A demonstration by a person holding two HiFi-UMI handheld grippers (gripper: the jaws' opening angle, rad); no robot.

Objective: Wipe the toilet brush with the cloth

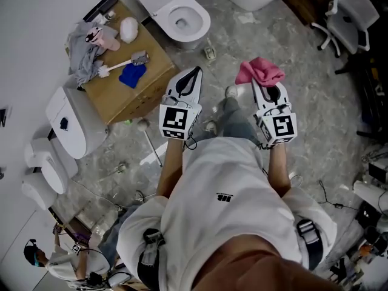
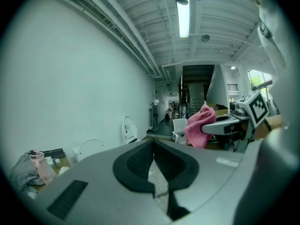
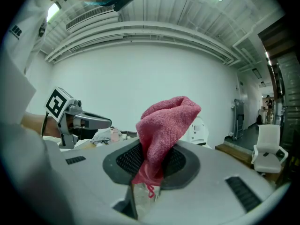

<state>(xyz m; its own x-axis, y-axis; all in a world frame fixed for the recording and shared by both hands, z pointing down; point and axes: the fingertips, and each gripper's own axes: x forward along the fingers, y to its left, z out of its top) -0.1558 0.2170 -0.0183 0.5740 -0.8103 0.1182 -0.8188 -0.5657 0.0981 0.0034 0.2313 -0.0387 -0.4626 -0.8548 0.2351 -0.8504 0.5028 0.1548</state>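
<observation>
I see the toilet brush [image 1: 120, 65] lying flat on top of the cardboard box [image 1: 130, 99], just beside a blue cloth [image 1: 131, 74]. Its long axis runs slantwise across the box top: the white end points at the box's left edge, the grey end at the corner nearest the toilet [image 1: 185, 20]. Off the box's right side, above the floor, my right gripper [image 1: 265, 85] is clamped on a bunched pink cloth [image 1: 259, 71]. My left gripper [image 1: 194, 71], nearer the box, has its fingers pressed together on nothing.
</observation>
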